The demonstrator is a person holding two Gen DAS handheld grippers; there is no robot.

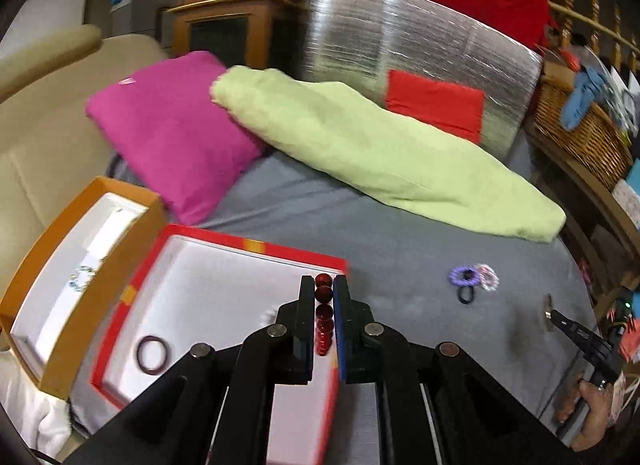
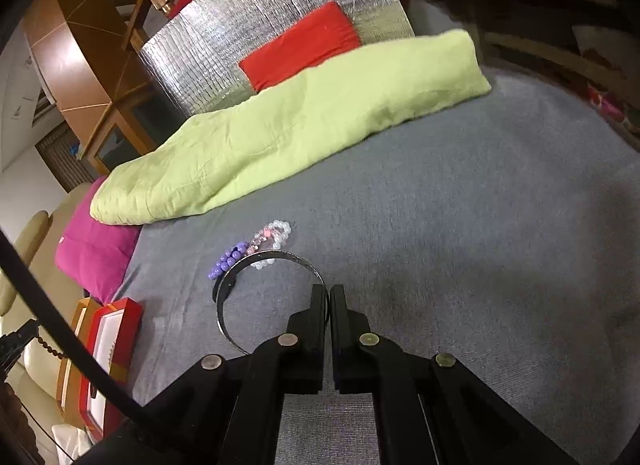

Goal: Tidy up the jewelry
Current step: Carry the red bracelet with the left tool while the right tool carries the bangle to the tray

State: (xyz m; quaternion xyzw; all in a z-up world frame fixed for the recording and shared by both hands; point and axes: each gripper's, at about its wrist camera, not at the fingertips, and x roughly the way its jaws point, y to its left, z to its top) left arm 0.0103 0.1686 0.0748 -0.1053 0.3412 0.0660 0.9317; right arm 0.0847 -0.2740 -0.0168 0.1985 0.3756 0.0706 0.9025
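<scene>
Over on the far left sits the orange box (image 1: 66, 305) with a pale beaded piece (image 1: 82, 277) lying inside it, and just beside it the red box (image 1: 208, 237), where a dark bangle (image 1: 152, 355) rests on the white floor. The left gripper (image 1: 323, 285) hangs over that red box, jaws pinched on a red bead bracelet (image 1: 323, 315) strung between them. Best play here: lower it well inside the rim, clear of the bangle, and only then part the jaws, so the beads drop flat and don't roll over the edge.

Moving right across the grey bedspread (image 1: 380, 245), a purple bracelet (image 2: 226, 259) and a pink-and-white bracelet (image 2: 274, 237) lie touching each other. The right gripper (image 2: 329, 297) is clamped on a silver metal cuff (image 2: 240, 285); whether the cuff is lifted off the cloth is hard to tell from this angle. The thin band could twist, so keep the pinch firm while carrying it.
</scene>
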